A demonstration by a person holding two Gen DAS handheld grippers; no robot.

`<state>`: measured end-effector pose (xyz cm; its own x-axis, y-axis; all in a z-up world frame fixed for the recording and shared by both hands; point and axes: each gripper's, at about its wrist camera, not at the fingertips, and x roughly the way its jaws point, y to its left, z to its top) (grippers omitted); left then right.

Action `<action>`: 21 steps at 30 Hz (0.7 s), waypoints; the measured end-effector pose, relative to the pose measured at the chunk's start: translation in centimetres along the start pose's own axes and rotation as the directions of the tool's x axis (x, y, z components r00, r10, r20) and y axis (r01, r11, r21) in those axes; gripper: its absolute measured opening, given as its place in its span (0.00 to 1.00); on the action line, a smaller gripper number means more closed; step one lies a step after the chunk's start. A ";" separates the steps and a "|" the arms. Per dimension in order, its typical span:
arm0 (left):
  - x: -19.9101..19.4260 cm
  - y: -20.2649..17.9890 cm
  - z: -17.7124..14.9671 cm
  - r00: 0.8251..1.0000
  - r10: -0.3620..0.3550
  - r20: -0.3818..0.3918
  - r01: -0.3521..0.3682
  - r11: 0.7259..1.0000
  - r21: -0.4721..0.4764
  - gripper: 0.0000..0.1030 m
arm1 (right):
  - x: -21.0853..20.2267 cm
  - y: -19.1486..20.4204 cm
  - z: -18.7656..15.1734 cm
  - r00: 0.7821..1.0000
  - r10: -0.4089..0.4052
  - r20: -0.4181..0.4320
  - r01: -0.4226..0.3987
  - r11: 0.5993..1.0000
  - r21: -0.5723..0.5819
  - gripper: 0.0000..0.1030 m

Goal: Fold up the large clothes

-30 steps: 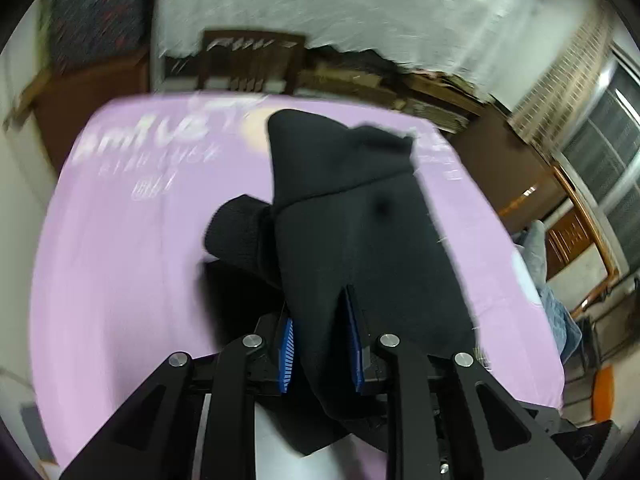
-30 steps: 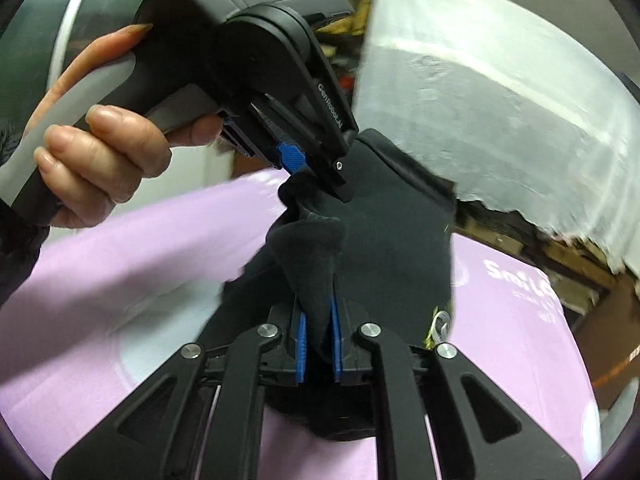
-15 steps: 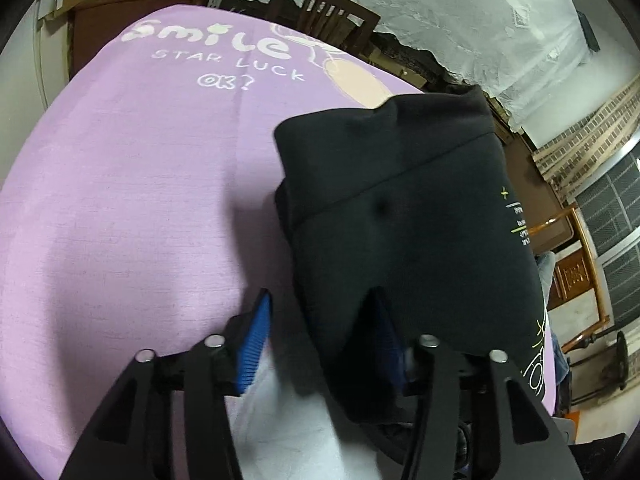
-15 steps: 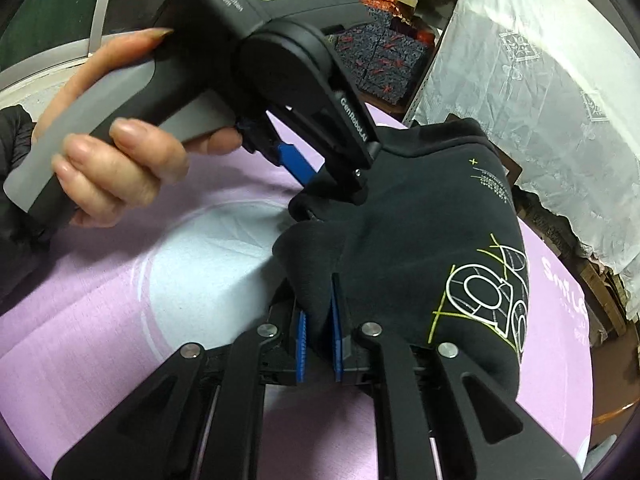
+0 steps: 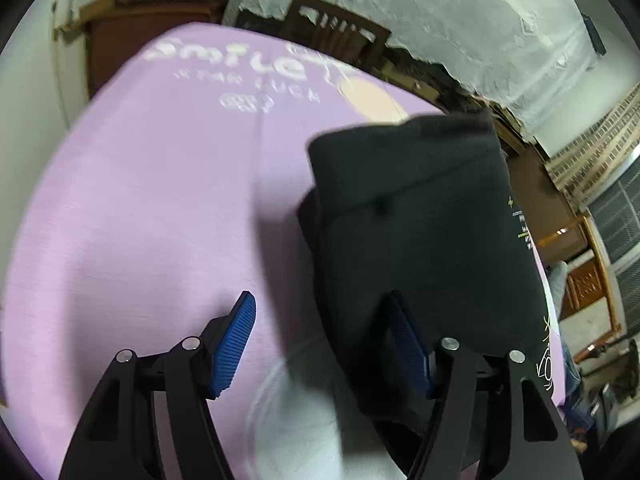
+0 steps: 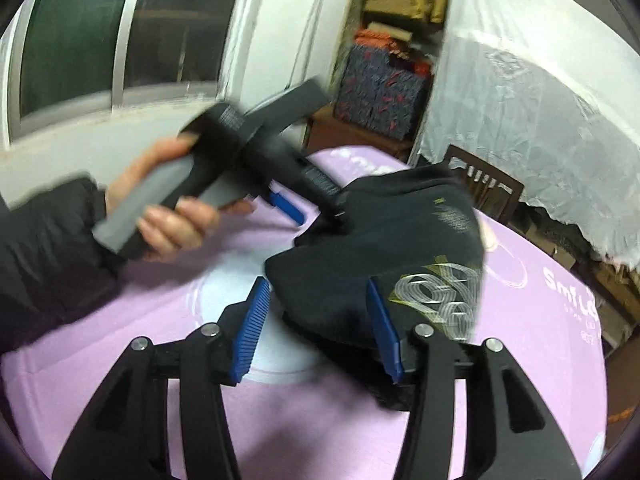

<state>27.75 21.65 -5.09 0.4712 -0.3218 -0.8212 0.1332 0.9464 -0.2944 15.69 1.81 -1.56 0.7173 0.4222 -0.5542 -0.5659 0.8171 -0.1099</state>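
A folded black garment (image 5: 420, 240) lies on the table (image 5: 140, 220), which is covered with a lilac cloth bearing white lettering and a pale round print. In the left wrist view the left gripper (image 5: 324, 340) has its jaws standing wide apart; they have just been opening, and the near edge of the garment reaches in between them, lying against the right-hand blue pad while the left-hand pad (image 5: 234, 344) hangs clear over bare cloth. In the right wrist view the right gripper (image 6: 316, 328) is likewise spread, its jaws having just been opening, with a corner of the garment (image 6: 360, 280) between the blue pads but not pinched by them. A pale looping design with yellow lines shows on the garment's upper face near the right-hand pad. Beyond it a hand (image 6: 168, 216) in a dark sleeve holds the grey handle of the left gripper (image 6: 312, 208), whose tip is at the garment's far edge. A wooden chair (image 5: 336, 36) and a white draped sheet (image 5: 460, 20) stand behind the table.
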 end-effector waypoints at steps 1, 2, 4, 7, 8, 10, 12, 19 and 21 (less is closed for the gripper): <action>-1.2 -0.3 0.1 0.999 0.025 0.035 -0.025 1.000 0.004 0.64 | -0.6 -1.8 0.4 1.000 -0.007 0.017 0.006 0.999 0.051 0.42; -2.1 -0.7 0.2 0.997 0.040 0.064 -0.041 0.999 0.009 0.64 | -0.8 -3.0 0.7 1.000 -0.019 0.022 0.018 0.997 0.081 0.33; -4.3 -2.2 0.3 0.991 0.038 0.125 -0.043 0.999 0.033 0.64 | -0.4 -5.6 1.6 0.998 -0.059 0.009 0.057 0.989 0.137 0.19; -5.2 -5.2 0.3 0.988 0.018 0.152 -0.033 0.995 0.098 0.66 | 1.7 -10.2 3.2 0.997 -0.070 -0.019 0.072 0.966 0.250 0.09; -4.9 -6.5 0.3 0.988 0.032 0.152 -0.051 0.991 0.125 0.66 | 2.6 -11.2 3.8 0.997 -0.070 -0.027 0.075 0.958 0.276 0.09; -3.6 -8.0 0.4 0.989 0.042 0.139 -0.065 0.985 0.162 0.66 | 4.4 -12.6 4.5 0.998 -0.051 -0.043 0.063 0.945 0.322 0.08; -1.5 -9.0 0.1 0.992 0.060 0.107 -0.080 0.978 0.193 0.66 | 6.9 -13.4 5.1 0.998 -0.013 -0.068 0.036 0.934 0.356 0.08; 3.9 -5.6 -1.8 0.986 0.165 0.029 -0.168 0.973 0.160 0.80 | 12.7 -10.4 3.8 0.989 0.016 -0.146 0.027 0.957 0.288 0.08; 4.5 -4.7 -1.7 0.989 0.148 0.005 -0.148 0.981 0.123 0.83 | 13.3 -10.0 3.8 0.986 0.029 -0.166 0.019 0.959 0.283 0.09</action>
<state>27.80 15.69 -8.21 0.4902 -0.1776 -0.8533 0.1682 0.9799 -0.1073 32.45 0.79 -4.68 0.6232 0.3750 -0.6863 -0.4135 0.9028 0.1178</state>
